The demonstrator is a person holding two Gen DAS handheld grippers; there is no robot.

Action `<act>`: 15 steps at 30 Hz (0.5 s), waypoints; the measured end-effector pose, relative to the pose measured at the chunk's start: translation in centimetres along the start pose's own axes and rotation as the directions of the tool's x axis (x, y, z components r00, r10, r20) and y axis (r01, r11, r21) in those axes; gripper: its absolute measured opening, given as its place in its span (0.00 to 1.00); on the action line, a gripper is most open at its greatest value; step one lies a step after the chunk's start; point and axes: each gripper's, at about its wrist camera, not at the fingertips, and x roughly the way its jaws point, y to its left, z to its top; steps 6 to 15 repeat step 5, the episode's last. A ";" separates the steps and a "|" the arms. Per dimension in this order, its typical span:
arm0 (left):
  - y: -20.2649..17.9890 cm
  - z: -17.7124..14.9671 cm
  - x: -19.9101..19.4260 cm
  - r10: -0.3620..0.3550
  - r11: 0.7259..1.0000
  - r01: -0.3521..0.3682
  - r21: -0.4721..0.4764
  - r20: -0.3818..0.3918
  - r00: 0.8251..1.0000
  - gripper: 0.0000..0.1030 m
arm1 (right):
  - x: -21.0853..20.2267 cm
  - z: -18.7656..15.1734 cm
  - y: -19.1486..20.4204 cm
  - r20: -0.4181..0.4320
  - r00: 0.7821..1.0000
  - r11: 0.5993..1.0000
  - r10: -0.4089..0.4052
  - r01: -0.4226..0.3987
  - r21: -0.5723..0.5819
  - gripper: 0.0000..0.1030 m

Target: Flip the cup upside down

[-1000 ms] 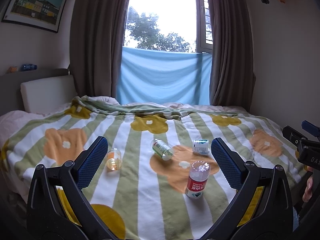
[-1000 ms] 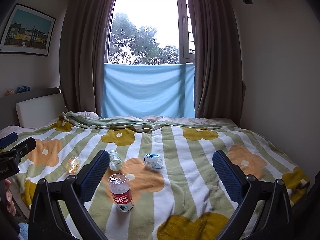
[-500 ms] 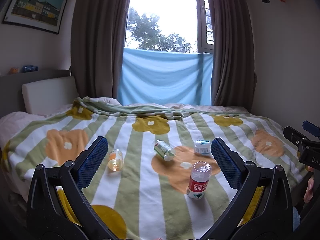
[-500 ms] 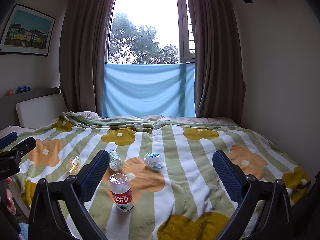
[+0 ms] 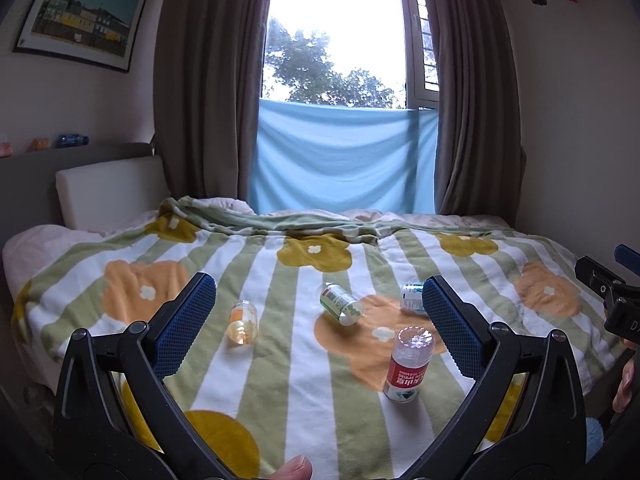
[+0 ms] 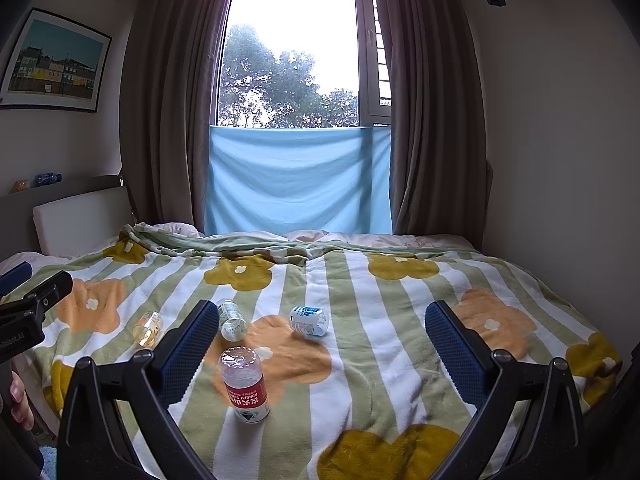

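Observation:
Several small clear cups with labels sit on the flowered blanket (image 5: 280, 360). The red-label cup (image 5: 408, 364) (image 6: 244, 384) stands on end, nearest to me. The green-label cup (image 5: 340, 304) (image 6: 232, 320), the blue-label cup (image 5: 412, 298) (image 6: 308, 320) and the orange-tinted cup (image 5: 242, 320) (image 6: 148, 328) lie on their sides farther back. My left gripper (image 5: 316, 284) hovers open over the near edge of the bed, holding nothing. My right gripper (image 6: 322, 306) is open too, to the right of the red-label cup and short of it.
The bed fills the room ahead, with a white headboard cushion (image 5: 108, 188) at the left and curtains (image 5: 208, 100) around the window behind. The wall stands close on the right. A thumb (image 5: 294, 470) shows at the bottom edge.
The left wrist view has drifted slightly, so the cups sit a little more to the right. Nothing on the bed has moved, and both grippers stay open.

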 end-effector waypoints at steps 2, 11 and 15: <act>0.0 0.0 0.1 -0.009 1.000 0.009 -0.006 -0.005 1.000 1.00 | 0.0 0.0 0.0 0.001 1.000 1.000 -0.002 0.002 0.001 1.00; -0.2 0.0 0.1 -0.026 1.000 0.027 -0.003 0.005 1.000 1.00 | 0.0 0.0 0.0 0.000 1.000 1.000 -0.001 0.001 0.002 1.00; -0.2 0.0 0.1 -0.026 1.000 0.027 -0.003 0.005 1.000 1.00 | 0.0 0.0 0.0 0.000 1.000 1.000 -0.001 0.001 0.002 1.00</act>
